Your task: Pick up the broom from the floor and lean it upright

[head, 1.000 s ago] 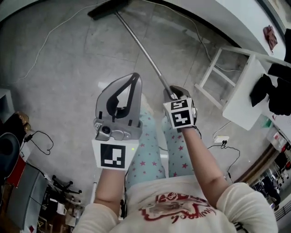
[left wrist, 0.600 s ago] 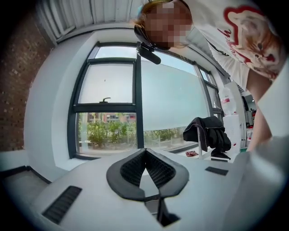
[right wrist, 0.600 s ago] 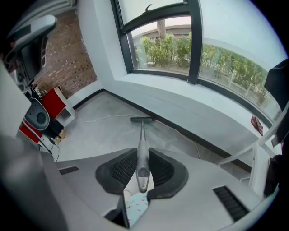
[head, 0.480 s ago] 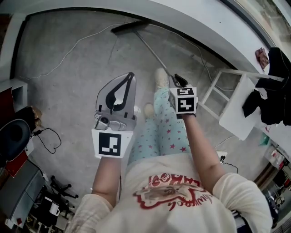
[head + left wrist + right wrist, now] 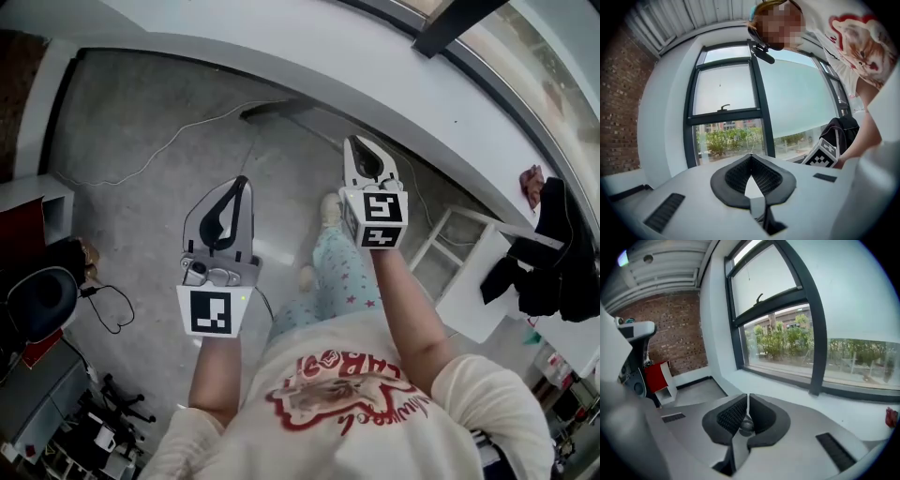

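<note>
Rounded handle end of broom clenched by right gripper, jaws just closed onto it. Far end left on floor at wall base, likely as pivot for uprighting. Beside it, left gripper kept clear, jaws pressed together, nothing between.

Daylight pours through the window ahead of you — bright, even, only faint shadows on the floor. Every view bows at its dark rim (fisheye), and the left gripper close to its lens looks soft.
</note>
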The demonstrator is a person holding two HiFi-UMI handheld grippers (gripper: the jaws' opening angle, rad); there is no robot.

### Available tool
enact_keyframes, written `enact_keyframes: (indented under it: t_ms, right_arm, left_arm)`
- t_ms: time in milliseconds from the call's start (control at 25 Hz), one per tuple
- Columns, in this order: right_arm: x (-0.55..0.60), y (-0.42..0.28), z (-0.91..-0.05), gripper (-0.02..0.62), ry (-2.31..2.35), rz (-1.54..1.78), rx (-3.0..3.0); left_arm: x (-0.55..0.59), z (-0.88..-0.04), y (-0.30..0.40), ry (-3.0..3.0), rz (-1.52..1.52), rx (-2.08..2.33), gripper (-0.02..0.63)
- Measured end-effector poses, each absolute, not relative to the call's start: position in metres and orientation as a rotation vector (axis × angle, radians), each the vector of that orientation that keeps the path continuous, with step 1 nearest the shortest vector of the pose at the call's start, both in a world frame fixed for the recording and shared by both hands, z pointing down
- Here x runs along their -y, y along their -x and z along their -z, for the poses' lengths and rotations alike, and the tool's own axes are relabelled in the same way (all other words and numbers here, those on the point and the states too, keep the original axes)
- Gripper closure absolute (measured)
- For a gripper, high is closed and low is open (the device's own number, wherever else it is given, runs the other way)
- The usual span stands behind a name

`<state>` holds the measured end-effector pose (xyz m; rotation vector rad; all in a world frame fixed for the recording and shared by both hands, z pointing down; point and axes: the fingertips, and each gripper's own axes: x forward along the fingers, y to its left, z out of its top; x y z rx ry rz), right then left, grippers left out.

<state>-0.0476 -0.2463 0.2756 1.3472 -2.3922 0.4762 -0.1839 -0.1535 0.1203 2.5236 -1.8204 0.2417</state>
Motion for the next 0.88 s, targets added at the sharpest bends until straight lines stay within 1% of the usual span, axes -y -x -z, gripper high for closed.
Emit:
enact_keyframes:
  t_ms: [160, 320, 480, 880]
  right_arm:
    - [0.330, 0.075, -0.235, 0.561, -1.316, -0.430, 2.492]
    - [0.396, 0.094, -0.217, 0.561, -1.289, -0.410, 2.513]
    - [0.437, 0.115, -0.208, 0.561, -1.320, -0.385, 2.493]
    - [0.531, 0.161, -0.200, 0.561, -1.501, -0.279, 2.352]
  left_arm:
    - [0.214, -0.096, 0.198, -2.522, -0.232, 1.888, 0.589]
    - [0.266, -0.070, 0.212, -2.512, -0.145, 1.948, 0.589]
    - [0.300, -0.059, 0.237, -2.532, -0.124, 1.938, 0.589]
    - [0.413, -0.053, 0.313, -2.686, -0.124, 1.728, 0.589]
